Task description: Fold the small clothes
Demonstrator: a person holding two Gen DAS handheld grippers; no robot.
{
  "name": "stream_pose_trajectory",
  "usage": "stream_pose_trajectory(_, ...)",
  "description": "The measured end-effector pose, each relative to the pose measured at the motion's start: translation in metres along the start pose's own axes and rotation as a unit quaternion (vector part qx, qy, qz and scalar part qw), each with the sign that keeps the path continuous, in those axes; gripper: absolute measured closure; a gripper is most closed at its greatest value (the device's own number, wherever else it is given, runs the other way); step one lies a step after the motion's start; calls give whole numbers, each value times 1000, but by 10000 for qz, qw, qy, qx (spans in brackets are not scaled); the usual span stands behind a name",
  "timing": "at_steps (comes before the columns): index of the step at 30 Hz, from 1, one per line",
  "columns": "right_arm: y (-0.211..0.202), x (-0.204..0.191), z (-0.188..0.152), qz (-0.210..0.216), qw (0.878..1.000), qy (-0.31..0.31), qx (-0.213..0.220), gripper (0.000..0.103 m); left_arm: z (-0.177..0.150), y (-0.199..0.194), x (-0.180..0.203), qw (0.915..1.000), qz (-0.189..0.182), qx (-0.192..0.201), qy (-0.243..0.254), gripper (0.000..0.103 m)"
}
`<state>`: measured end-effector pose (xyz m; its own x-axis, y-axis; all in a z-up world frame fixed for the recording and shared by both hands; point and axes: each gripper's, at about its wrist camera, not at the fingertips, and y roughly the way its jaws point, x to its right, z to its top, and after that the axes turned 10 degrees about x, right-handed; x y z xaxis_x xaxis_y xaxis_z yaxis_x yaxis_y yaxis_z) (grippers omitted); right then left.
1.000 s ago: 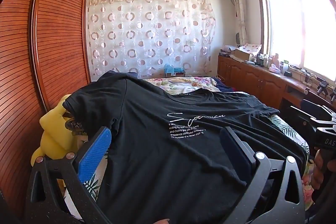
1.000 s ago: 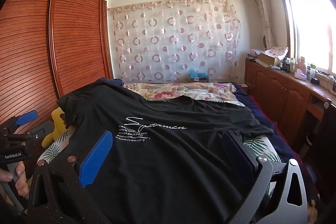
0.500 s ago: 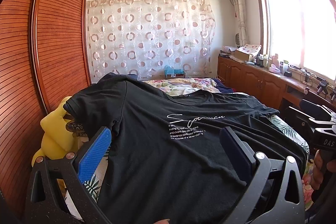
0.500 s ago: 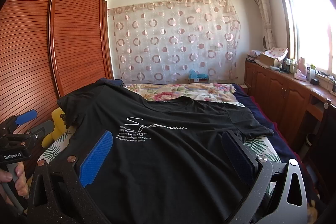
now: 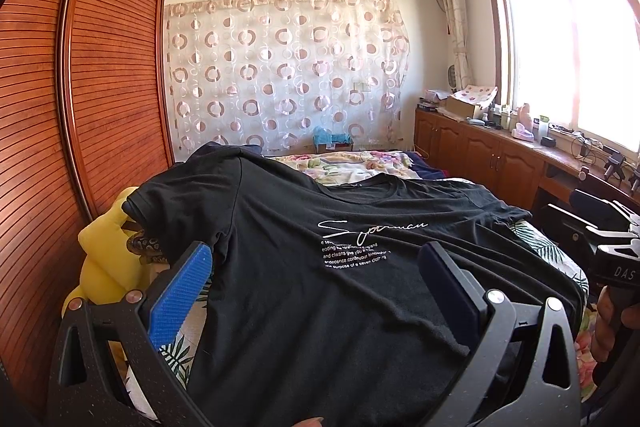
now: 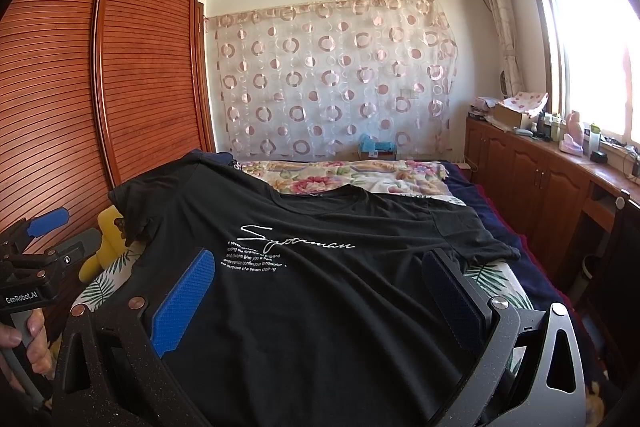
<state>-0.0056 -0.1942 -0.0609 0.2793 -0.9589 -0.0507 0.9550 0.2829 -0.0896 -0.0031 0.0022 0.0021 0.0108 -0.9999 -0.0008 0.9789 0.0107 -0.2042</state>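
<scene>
A black T-shirt (image 5: pixel 320 287) with white script print lies spread face up on the bed, collar toward the far end; it also shows in the right wrist view (image 6: pixel 320 287). My left gripper (image 5: pixel 316 283) is open, its blue pads wide apart over the shirt's lower left part. My right gripper (image 6: pixel 320 287) is open, pads wide apart over the shirt's lower right part. Neither holds cloth. The shirt's bottom hem is hidden below both views. The right gripper's body (image 5: pixel 612 251) shows at the left view's right edge, the left one (image 6: pixel 36 267) at the right view's left edge.
A floral bedsheet (image 6: pixel 344 179) covers the bed beyond the collar. A yellow plush toy (image 5: pixel 104 259) sits at the bed's left side by the wooden slatted wardrobe (image 5: pixel 80 107). Wooden cabinets (image 6: pixel 540 179) with clutter run under the window on the right.
Almost nothing: both grippers stay open over the shirt, and the left view has shifted only slightly.
</scene>
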Motion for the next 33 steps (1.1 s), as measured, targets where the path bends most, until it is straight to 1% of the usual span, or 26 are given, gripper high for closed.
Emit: stream_pose_trajectory(33,-1,-1,1,11,10000,-5,12,0,0,-2,1,10000,2,24,19,0)
